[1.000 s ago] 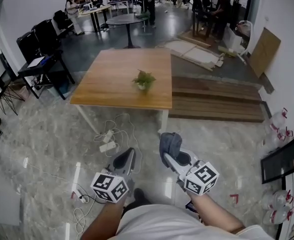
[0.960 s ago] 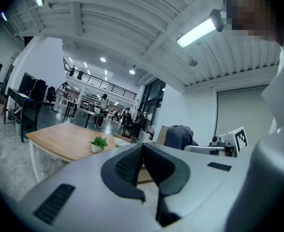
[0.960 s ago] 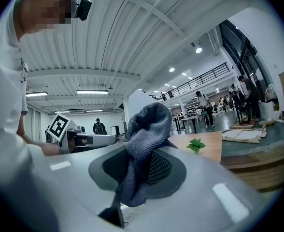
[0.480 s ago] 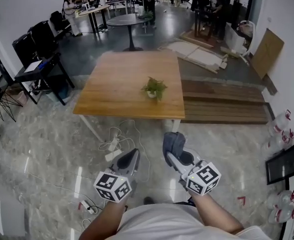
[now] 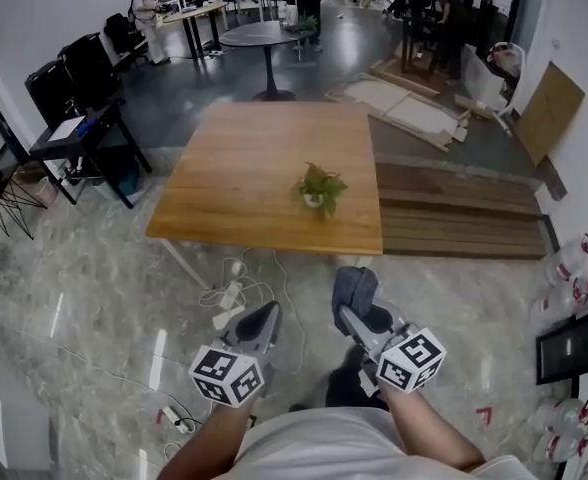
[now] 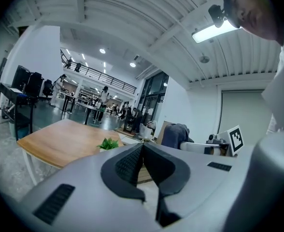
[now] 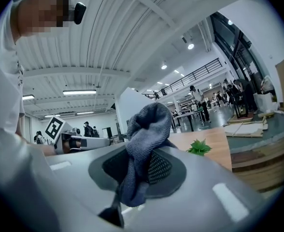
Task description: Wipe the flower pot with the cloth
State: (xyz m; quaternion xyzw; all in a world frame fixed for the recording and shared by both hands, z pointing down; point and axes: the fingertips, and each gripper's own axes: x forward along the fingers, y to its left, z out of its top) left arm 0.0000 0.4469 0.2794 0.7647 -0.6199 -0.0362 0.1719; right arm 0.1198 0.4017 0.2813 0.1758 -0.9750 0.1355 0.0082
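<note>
Open workshop hall, polished grey marbled floor [image 5: 94, 268].

- Far left: black desk [image 5: 79, 128] with dark clutter on it.
- Centre: square light wooden table [image 5: 264, 168], top bare apart from the task's thing.
- Small white flower pot [image 5: 316, 200] with a green leafy plant stands upright on the table's right half, near the front edge. It also shows small in the left gripper view [image 6: 108, 143] and in the right gripper view [image 7: 199, 148].
- White cables and power strips [image 5: 224, 290] lie on the floor under the table's front edge.
- Right of the table: low stack of brown wooden planks [image 5: 454, 213].

Grippers, both low in the head view, over the floor and well apart from the table:
- Left gripper [image 5: 262, 320]: jaws clenched pad to pad, nothing between them [image 6: 143, 148].
- Right gripper [image 5: 350, 313]: jaws clamped on a grey knitted cloth [image 5: 355, 284]. The cloth bunches up above the pads and a tail hangs below them [image 7: 143, 134].

Step in hand (judgement): approach. The cloth is secured and wiping has not begun; nothing touches the pot.

Next move (judgement): close the gap to the table and bring the bunched end of the cloth against the pot's wall. The pot looks light, so it may slide or tip under pressure. The left gripper would need to part its jaws and steady the rim, clear of the leaves, before the right one rubs.
</note>
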